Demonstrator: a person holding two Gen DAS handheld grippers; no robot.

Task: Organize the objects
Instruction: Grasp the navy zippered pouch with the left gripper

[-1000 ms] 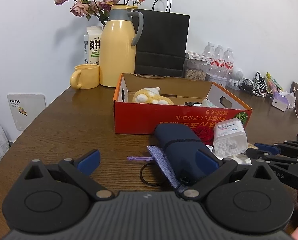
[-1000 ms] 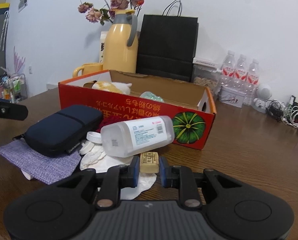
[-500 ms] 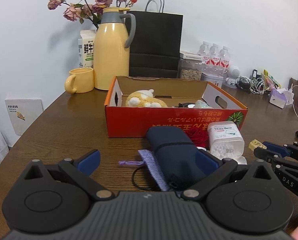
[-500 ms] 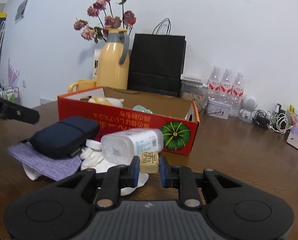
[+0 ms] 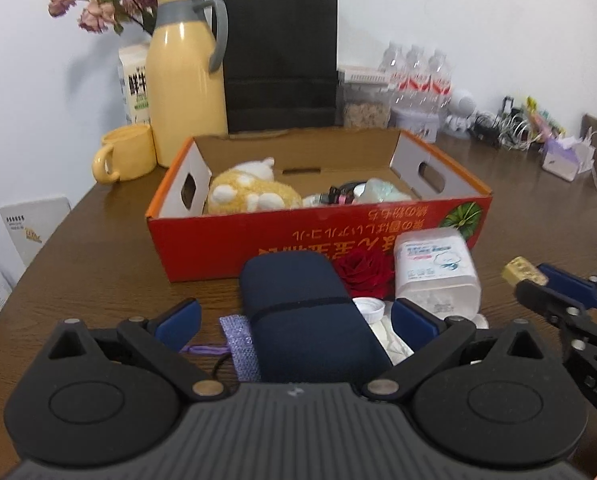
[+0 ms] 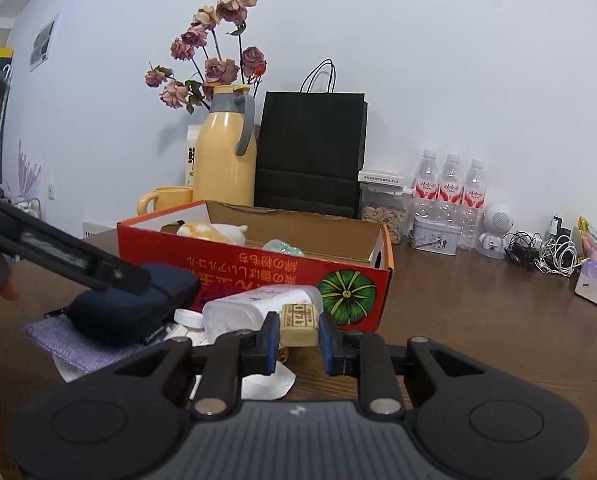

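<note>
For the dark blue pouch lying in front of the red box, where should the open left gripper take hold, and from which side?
Grip the pouch across its narrow width near the middle, by the dark band, coming from the near end, above. It lies lengthwise toward the box, so its long sides face the left gripper's open fingers, which stand on both sides of it. The purple cloth under it could get pinched.

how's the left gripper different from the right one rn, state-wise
The left gripper stands wide open and holds nothing, its fingers flanking the navy pouch; the right gripper is pinched nearly shut on a small tan block, lifted off the table. Both have blue pads on black frames.
</note>
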